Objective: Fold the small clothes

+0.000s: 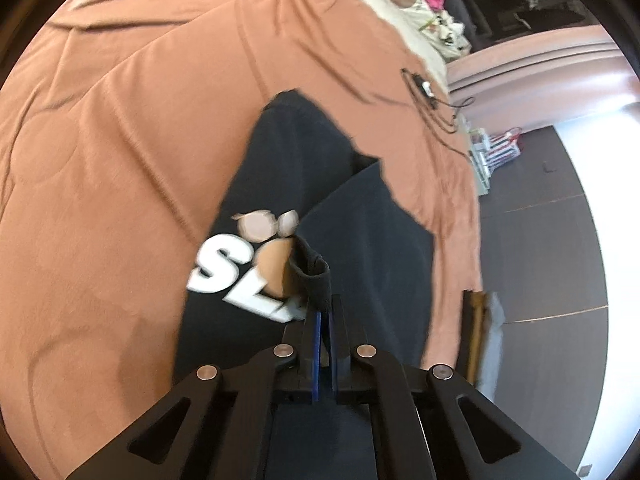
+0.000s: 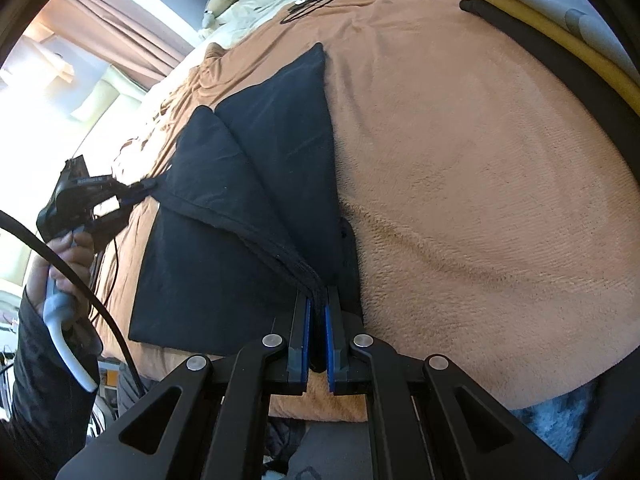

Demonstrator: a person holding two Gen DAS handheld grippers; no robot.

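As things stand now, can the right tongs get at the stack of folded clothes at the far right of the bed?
Probably not yet. The right tongs are shut on the black shirt, so they must release it first. The blanket between them and the stack looks bare.

Two close wrist views, downward over one shared orange blanket (image 1: 120, 160).
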